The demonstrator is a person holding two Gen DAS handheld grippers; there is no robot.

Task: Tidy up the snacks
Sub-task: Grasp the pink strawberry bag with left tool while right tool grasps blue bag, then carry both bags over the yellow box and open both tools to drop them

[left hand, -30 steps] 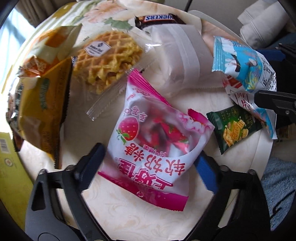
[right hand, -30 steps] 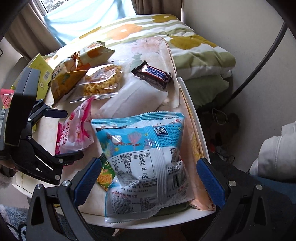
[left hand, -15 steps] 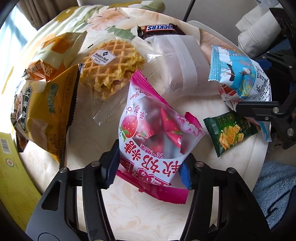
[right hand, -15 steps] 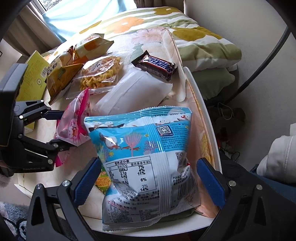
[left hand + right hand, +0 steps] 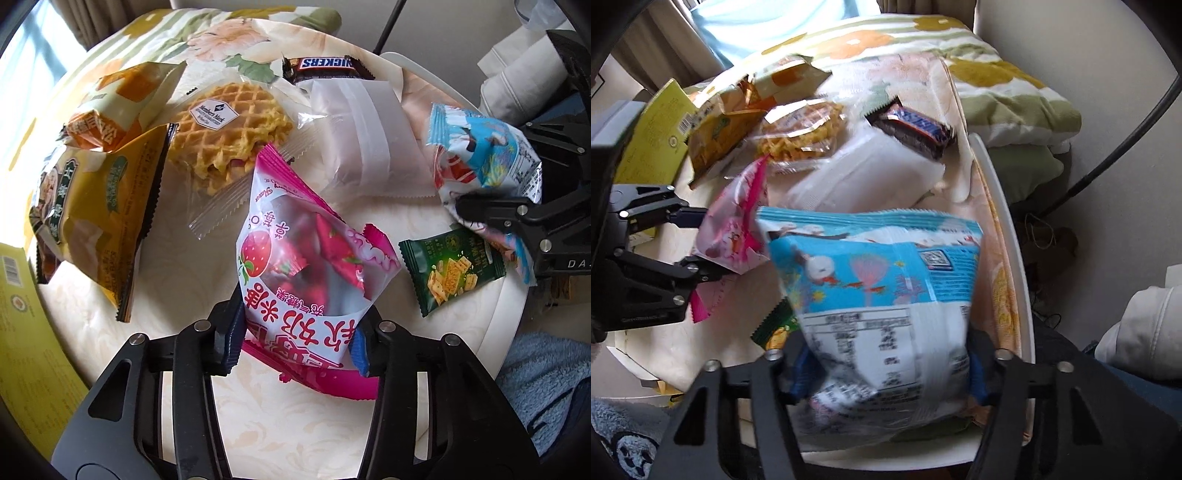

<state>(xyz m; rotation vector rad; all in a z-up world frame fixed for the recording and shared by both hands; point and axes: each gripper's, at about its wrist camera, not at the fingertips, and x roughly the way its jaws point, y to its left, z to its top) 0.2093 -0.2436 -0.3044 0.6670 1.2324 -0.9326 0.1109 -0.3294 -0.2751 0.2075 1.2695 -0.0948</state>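
Round white table (image 5: 495,325) with a pale patterned top, floral bedding behind. Left gripper (image 5: 295,338) clamped on the lower part of the pink strawberry candy bag (image 5: 310,258), bag pinched narrow between the blue pads, near the table's near edge. Right gripper (image 5: 886,363) closing on the blue snack bag (image 5: 882,295), jaws either side of its lower half and already squeezing the film; bag sits at the table's right edge, partly over a small green cracker packet (image 5: 452,269).

Both bags look light, soft, air-puffed, slick film; likely to crumple or slip, contents crushable. Best hold judged low across the body or on a seam, not a corner.

Both grippers point steeply down at the tabletop, side by side.

Farther out: clear-wrapped waffle (image 5: 225,136), white pouch (image 5: 365,147), Snickers bar (image 5: 325,66) toward the far edge, yellow chip bag (image 5: 96,206) and orange bag (image 5: 118,99) at the left edge.
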